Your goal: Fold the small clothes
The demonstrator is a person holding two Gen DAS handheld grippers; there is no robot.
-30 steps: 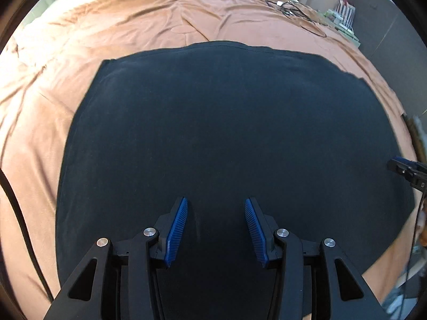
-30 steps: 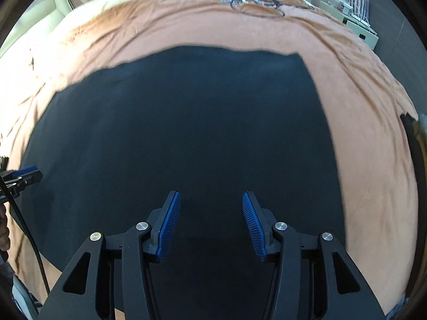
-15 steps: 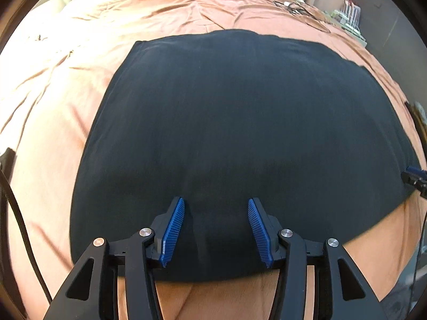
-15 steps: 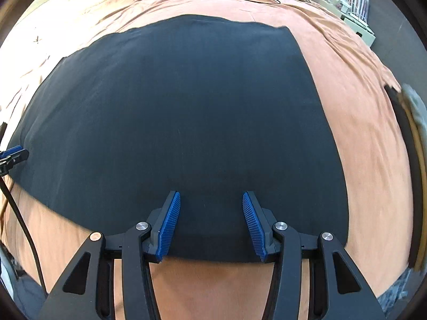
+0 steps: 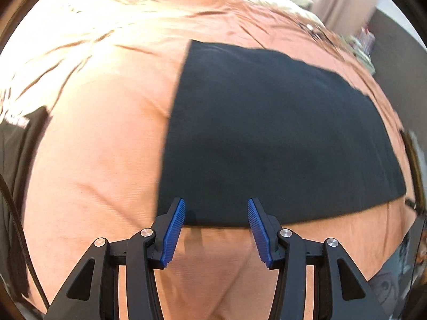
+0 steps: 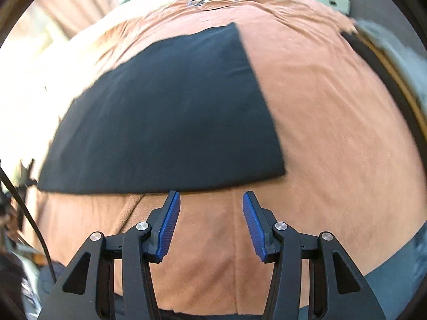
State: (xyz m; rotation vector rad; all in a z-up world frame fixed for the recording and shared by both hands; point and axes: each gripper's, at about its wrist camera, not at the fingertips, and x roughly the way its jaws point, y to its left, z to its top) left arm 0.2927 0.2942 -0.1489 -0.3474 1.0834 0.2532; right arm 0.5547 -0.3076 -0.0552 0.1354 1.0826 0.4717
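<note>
The left gripper has its jaws apart and nothing is between them; its fingertips hang just over the near edge of the black garment, close to the garment's left near corner. The right gripper is also released and empty, and it hangs over bare cover just in front of the garment's near edge, near its right near corner. The garment lies flat as a neat dark rectangle on the orange bed cover, and it looks already folded at least once.

The cover is soft and has creases and a seam directly under both tools. I think this is the main danger: if a gripper comes down to pinch the garment's edge, it may catch the cover together with the cloth, and then the lift would drag the bedding and spoil the fold. Both views are blurred, so how many layers the near edge has I cannot tell; a pinch could take only the top layer and open the fold.
</note>
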